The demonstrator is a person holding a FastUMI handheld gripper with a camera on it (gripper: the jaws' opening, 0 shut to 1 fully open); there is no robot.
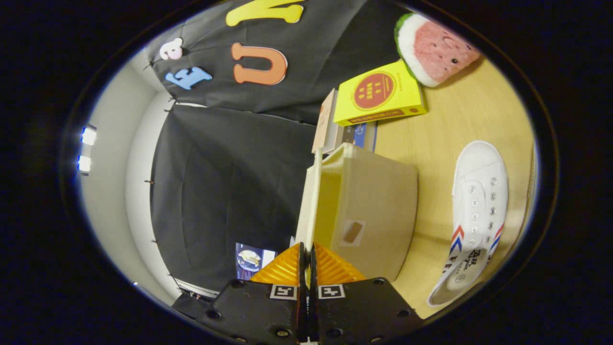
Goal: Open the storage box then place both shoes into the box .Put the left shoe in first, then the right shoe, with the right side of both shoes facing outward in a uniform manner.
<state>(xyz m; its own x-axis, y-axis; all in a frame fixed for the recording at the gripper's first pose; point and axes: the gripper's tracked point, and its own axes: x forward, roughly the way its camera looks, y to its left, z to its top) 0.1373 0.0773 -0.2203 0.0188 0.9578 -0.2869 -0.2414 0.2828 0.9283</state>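
Gripper view: the scene appears rotated, with the wooden table (459, 124) running up the right side and the booth's black cloth wall on the left. The gripper (307, 261) shows its two orange fingers (282, 268) drawn close together, with only a thin dark slit between them; the pale edge of the storage box's lid (306, 201) runs into that slit, so the fingers appear to be pinching it, though the contact itself is too small to confirm. The storage box (368, 211), beige and translucent with a small tab mark on its side, stands on the table just ahead of the fingers. To the right of the box, apart from it, one white shoe (474, 215) with red and blue stripes lies on the table with its laces and opening visible. Beyond the box, a yellow box (380, 93) with a red round emblem rests on a stack of books (342, 132). Farther still, a watermelon-slice plush toy (433, 48) lies on the table near the wall.
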